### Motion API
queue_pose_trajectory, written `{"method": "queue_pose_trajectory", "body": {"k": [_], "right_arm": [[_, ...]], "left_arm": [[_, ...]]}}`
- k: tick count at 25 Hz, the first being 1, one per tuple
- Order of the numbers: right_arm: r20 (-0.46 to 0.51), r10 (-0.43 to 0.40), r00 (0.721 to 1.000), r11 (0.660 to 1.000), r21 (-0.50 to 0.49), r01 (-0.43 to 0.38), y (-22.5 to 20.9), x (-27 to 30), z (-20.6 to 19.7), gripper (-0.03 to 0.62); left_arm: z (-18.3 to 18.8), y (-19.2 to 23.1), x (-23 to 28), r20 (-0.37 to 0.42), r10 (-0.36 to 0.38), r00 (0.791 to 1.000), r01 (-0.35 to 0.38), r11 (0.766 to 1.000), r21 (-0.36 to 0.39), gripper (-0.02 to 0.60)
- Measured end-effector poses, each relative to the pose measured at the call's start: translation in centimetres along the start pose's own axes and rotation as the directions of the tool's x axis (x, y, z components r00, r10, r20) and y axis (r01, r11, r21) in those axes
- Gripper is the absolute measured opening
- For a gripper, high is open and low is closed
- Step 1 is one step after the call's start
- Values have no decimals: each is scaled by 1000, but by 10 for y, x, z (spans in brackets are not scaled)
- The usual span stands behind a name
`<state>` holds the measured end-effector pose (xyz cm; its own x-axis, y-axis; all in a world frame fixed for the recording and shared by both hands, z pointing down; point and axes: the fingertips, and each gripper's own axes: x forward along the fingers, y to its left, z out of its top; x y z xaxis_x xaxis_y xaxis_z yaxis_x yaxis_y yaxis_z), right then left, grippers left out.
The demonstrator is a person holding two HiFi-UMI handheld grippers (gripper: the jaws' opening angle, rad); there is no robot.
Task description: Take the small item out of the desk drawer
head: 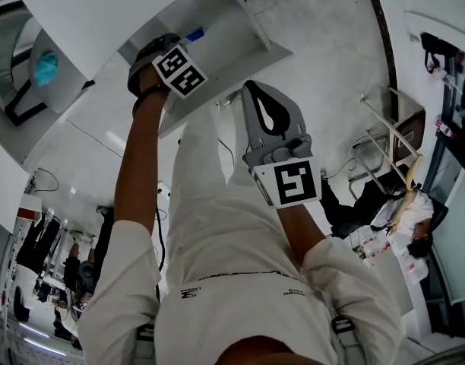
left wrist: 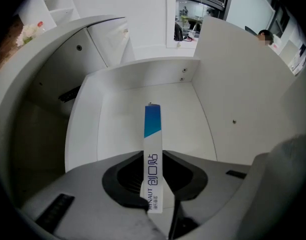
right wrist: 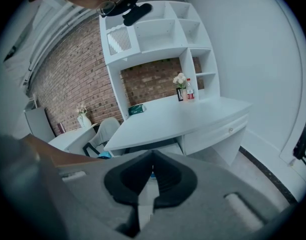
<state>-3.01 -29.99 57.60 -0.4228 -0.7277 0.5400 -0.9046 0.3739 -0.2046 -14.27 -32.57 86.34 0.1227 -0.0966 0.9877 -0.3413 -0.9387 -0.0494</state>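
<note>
A narrow white box with a blue end [left wrist: 152, 129] stands between the jaws of my left gripper [left wrist: 154, 156], which points down into the open white desk drawer [left wrist: 118, 119]. The pads sit against the box's lower part, and its blue end reaches toward the drawer floor. In the head view the left gripper [head: 179, 42] is inside the drawer [head: 248, 21], with the blue end of the box [head: 195, 33] just showing beside it. My right gripper [head: 251, 88] hangs apart over my lap, shut and empty; its tips [right wrist: 152, 155] meet.
The white desk [right wrist: 178, 116] carries a shelf unit with flowers and a bottle [right wrist: 182, 84] and a teal item [right wrist: 137, 109]. A white chair [right wrist: 103, 131] stands at its left. Another person sits at the right [head: 411, 219] near a metal frame [head: 384, 120].
</note>
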Motion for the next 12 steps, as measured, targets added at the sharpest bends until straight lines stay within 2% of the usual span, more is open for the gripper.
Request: {"method": "queue_pose_trajectory", "body": {"k": [6, 12], "right_arm": [[5, -8, 1000, 1000, 1, 8, -3, -7, -1, 0], [26, -3, 1000, 1000, -14, 3, -2, -20, 8, 0]], "left_arm": [[1, 0, -11, 11, 14, 1000, -14, 999, -32, 80], [10, 5, -40, 24, 78, 997, -77, 995, -58, 78]]}}
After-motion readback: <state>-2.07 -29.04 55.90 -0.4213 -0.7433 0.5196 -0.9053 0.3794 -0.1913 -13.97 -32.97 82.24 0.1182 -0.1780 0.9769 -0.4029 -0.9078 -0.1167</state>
